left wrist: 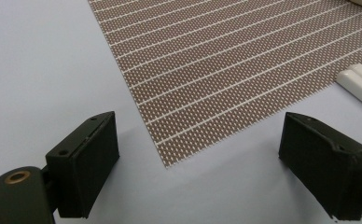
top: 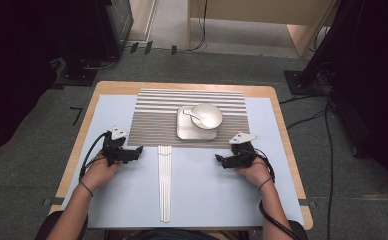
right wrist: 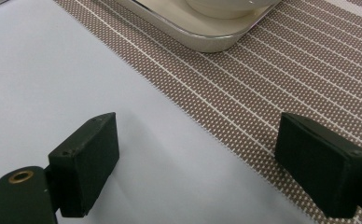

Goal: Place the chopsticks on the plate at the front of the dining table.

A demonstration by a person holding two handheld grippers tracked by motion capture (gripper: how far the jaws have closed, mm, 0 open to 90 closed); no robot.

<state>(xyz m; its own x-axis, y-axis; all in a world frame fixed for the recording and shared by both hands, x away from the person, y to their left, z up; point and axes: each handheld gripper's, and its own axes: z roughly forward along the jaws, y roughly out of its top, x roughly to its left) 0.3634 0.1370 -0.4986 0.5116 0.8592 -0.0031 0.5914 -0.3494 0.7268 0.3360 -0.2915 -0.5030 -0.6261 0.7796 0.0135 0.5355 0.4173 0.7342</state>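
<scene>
Grey carpet all around with cables snaking off to the right, and in the middle a wooden table (top: 281,120) with a pale blue sheet (top: 207,190) covering most of the top. On the far half of that sits a brown striped placemat (top: 154,120), and on the mat's right part there's a small metal tray (top: 184,131) with a white bowl (top: 208,116) on it, spoon (top: 194,116) resting in the bowl. A long white ribbed strip (top: 165,182) runs from the mat's near edge toward me, roughly down the centre. My left gripper (top: 132,153) is resting on the sheet just left of that strip, near the mat's near-left corner, jaws spread wide with nothing between them; in the left gripper view the mat corner sits right in the gap and the end of the strip peeks in at the right. My right gripper (top: 221,160) is on the other side of the strip, just near of the tray, also wide open and holding nothing; the right gripper view looks across the mat edge at the tray corner. Both point inward toward each other, well apart.
</scene>
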